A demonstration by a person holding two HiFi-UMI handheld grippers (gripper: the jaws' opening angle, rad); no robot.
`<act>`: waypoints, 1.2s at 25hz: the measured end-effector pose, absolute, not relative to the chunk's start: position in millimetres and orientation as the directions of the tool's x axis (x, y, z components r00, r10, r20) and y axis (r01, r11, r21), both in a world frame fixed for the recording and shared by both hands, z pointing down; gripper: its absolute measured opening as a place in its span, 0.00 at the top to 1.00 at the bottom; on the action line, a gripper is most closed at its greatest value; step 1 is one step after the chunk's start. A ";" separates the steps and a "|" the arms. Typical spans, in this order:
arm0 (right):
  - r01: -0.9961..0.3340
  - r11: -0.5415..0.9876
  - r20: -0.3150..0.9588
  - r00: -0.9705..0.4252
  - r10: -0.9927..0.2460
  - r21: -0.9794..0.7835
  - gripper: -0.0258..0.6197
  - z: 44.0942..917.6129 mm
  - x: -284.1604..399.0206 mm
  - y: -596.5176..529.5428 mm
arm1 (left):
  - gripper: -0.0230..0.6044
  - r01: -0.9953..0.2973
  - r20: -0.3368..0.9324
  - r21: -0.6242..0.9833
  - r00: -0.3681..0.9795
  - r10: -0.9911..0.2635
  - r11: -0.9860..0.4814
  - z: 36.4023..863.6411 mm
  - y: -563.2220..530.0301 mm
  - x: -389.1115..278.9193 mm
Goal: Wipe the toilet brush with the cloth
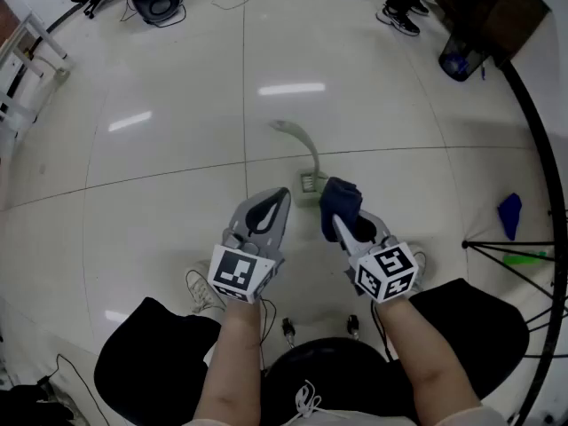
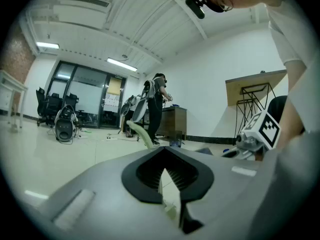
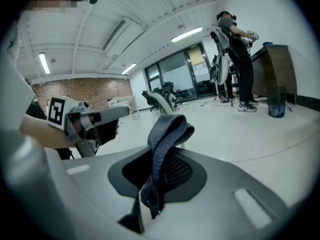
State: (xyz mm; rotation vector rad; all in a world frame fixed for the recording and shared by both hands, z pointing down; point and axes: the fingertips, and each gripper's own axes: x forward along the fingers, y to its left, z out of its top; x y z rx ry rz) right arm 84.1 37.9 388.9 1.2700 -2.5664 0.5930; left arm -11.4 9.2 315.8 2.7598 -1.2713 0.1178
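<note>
Pale green plastic, slim and bent in a long curve, the toilet brush is held above the floor just ahead of both grippers. Its handle arches away from the person, and its small squarish near end sits at the tip of the left gripper. That gripper's fingers are closed. In the left gripper view their ribbed black pads meet at the tips, with a thin pale strip of the brush pinched between them.

Just to the right of the brush end, touching or nearly touching it, is the cloth. It is dark blue, soft and nubbly, folded into a thick wad. The right gripper has its fingers clamped on the cloth, which stands up above the tips and trails down between the pads.

Each gripper is smooth grey plastic and carries a white marker cube printed with black square patterns.

The floor is glossy cream tile with thin grout lines and wide open space ahead. A black mesh bin and a thin-legged black stand sit well off to the right. Another person's dark shoes are at the far edge.
</note>
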 end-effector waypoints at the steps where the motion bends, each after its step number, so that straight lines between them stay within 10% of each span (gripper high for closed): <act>1: -0.790 0.550 0.383 -0.613 -0.691 -0.272 0.87 406.4 77.5 35.1 | 0.96 -0.756 0.136 0.057 0.653 -0.745 -0.653 330.2 0.4 -11.0; 14: -0.701 0.559 0.525 -0.708 -0.472 -0.443 0.86 589.0 18.7 -4.3 | 0.95 -0.681 0.338 0.207 0.724 -0.602 -0.703 510.0 -76.8 15.8; 30: -0.823 0.242 0.627 -0.553 -0.549 -0.514 0.86 650.0 127.5 -43.8 | 0.95 -0.673 0.426 0.234 0.720 -0.548 -0.702 550.2 -77.1 26.6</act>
